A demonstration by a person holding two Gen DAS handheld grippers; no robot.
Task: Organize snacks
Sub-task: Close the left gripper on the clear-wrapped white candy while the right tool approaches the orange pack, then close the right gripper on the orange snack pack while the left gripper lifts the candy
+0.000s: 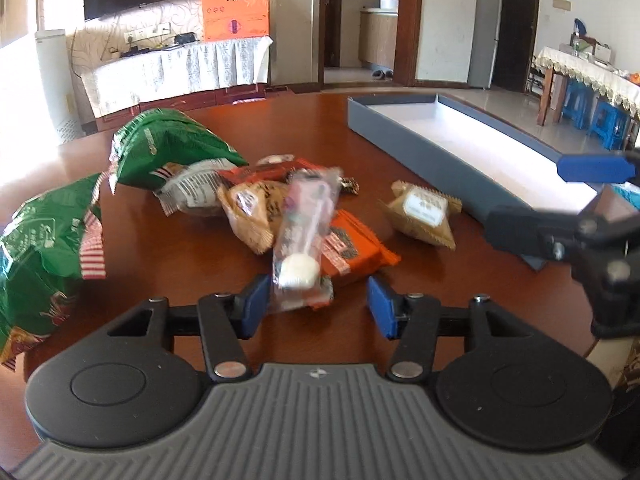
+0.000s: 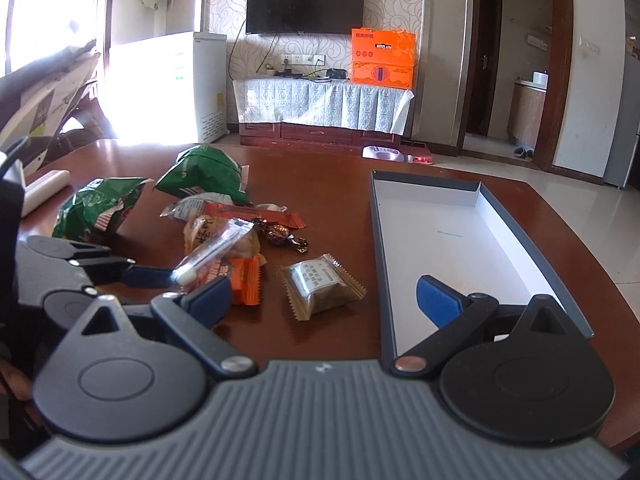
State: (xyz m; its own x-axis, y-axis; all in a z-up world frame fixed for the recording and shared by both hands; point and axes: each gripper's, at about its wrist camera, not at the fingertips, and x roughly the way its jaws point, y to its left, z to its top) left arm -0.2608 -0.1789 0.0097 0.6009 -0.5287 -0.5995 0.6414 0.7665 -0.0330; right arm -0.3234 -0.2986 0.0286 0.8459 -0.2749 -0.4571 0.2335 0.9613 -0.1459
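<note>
Blue-padded fingers of the left gripper (image 1: 318,306) stand partly apart around the lower end of a clear lollipop packet (image 1: 302,240); the left pad touches it, the right pad stands clear. The right gripper (image 2: 324,300) is wide open and empty, one finger over the grey tray (image 2: 576,280). Its camera alone shows a wrapped brown candy (image 2: 280,235) behind the pile. The left camera shows the tan pastry packet (image 1: 424,212) just beside the tray on the wooden table (image 1: 420,280), near two green bags (image 1: 168,148).
</note>
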